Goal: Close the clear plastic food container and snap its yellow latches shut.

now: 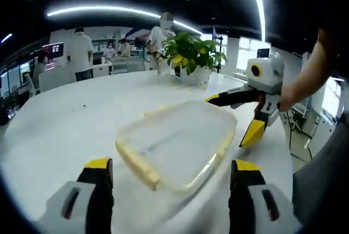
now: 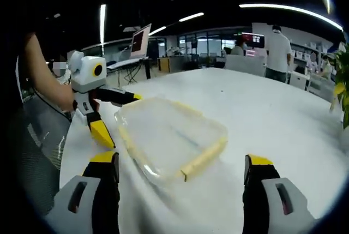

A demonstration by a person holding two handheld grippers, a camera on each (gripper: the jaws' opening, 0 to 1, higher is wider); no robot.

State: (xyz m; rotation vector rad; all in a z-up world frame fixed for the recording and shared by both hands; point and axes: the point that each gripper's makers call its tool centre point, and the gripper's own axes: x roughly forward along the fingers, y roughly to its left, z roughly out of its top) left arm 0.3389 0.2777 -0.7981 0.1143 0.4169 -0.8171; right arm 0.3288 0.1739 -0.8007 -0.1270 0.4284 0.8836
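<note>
Clear container [image 1: 177,145] with yellow latches [image 2: 203,159] sitting flat on white table [image 1: 65,125], between both grippers. Left gripper [image 1: 170,177] and right gripper [image 2: 181,171] wide open, holding nothing.

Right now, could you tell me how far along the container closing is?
The lid appears to sit on the container, so closing looks done. The yellow latches look flat along the edges, but I cannot tell whether they are snapped. Both hand-held grippers, left and right, are open, apart from it, holding nothing.
</note>
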